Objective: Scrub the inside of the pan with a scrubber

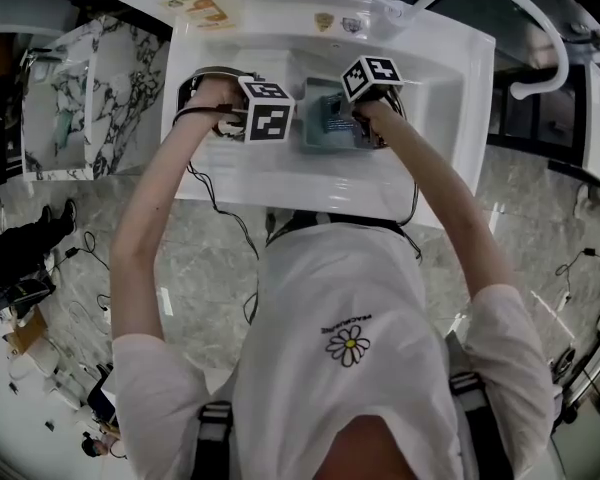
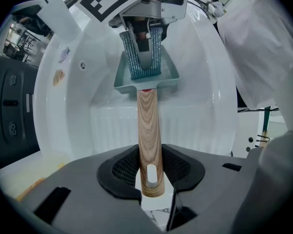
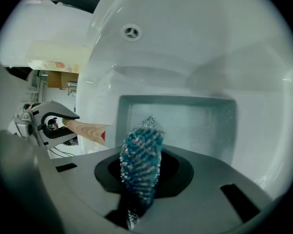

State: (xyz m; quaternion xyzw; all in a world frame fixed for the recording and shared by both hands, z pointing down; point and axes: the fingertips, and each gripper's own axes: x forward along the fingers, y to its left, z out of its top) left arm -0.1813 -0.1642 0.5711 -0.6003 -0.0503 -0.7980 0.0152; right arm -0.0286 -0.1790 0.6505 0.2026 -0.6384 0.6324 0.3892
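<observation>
Two risks: pan (image 2: 121, 81) may twist in the left tool (image 2: 150, 182) clenched on its wooden handle (image 2: 148, 126); scrubber (image 3: 140, 152) may slip from the right tool (image 3: 136, 184) pinching it

A teal pan (image 2: 123, 84) with a wood-grain handle (image 2: 149, 130) is seen; the scrubber (image 3: 140, 160) is woven blue and silver, the sink (image 3: 195, 43) white.

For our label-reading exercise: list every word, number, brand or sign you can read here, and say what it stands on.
Nothing reads clearly.
T-shirt: script above the daisy, too small.
Sink rim stickers: blurred.
Printed label left of them: blurred.
Marker cubes: black-and-white patterns, no words.
</observation>
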